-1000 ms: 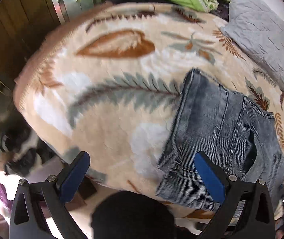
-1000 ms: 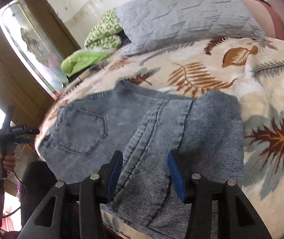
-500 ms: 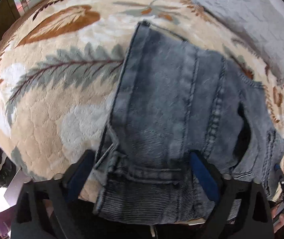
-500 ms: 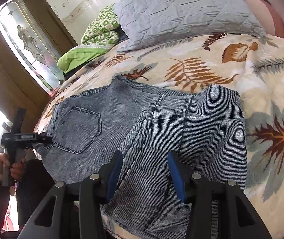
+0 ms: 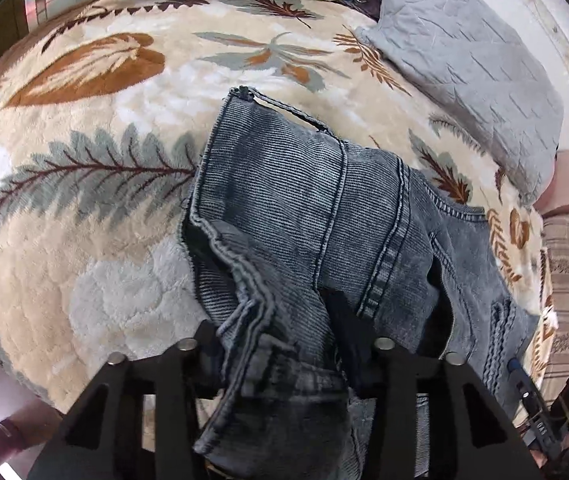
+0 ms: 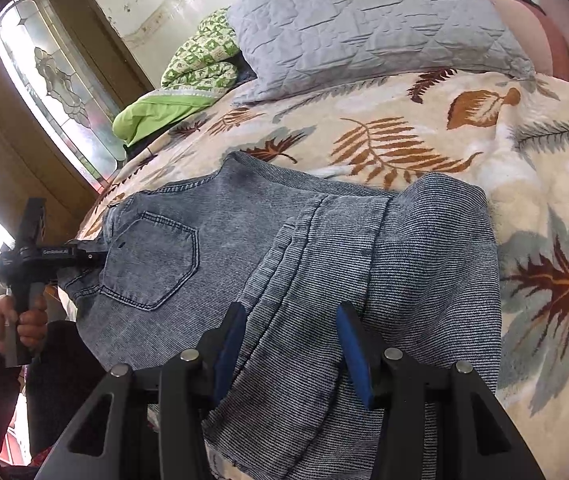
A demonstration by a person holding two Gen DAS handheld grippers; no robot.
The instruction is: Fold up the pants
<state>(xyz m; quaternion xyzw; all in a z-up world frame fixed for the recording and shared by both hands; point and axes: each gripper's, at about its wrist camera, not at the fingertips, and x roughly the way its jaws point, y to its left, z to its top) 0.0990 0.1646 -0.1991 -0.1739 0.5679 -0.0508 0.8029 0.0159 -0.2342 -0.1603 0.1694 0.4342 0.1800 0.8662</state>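
Grey-blue denim pants (image 5: 304, 200) lie folded on a leaf-patterned blanket (image 5: 84, 200) on a bed. My left gripper (image 5: 280, 332) is at the waistband end, and its jaws are closing with bunched denim pinched between them; the cloth hides the pads. In the right wrist view the pants (image 6: 244, 232) show a back pocket (image 6: 152, 260), and the left gripper (image 6: 92, 256) bites the waistband edge, held by a hand (image 6: 24, 320). My right gripper (image 6: 290, 340) is at the folded leg end, its blue pads closed on a ridge of denim.
A grey quilted pillow (image 6: 364, 20) lies at the head of the bed beside green bedding (image 6: 172, 96). A wooden door with patterned glass (image 6: 44, 80) stands to the left. The bed's near edge runs just below both grippers.
My left gripper came in over the waistband from the bed's edge and narrowed from wide open onto the denim, which now bunches between its fingers. The right gripper kept still.
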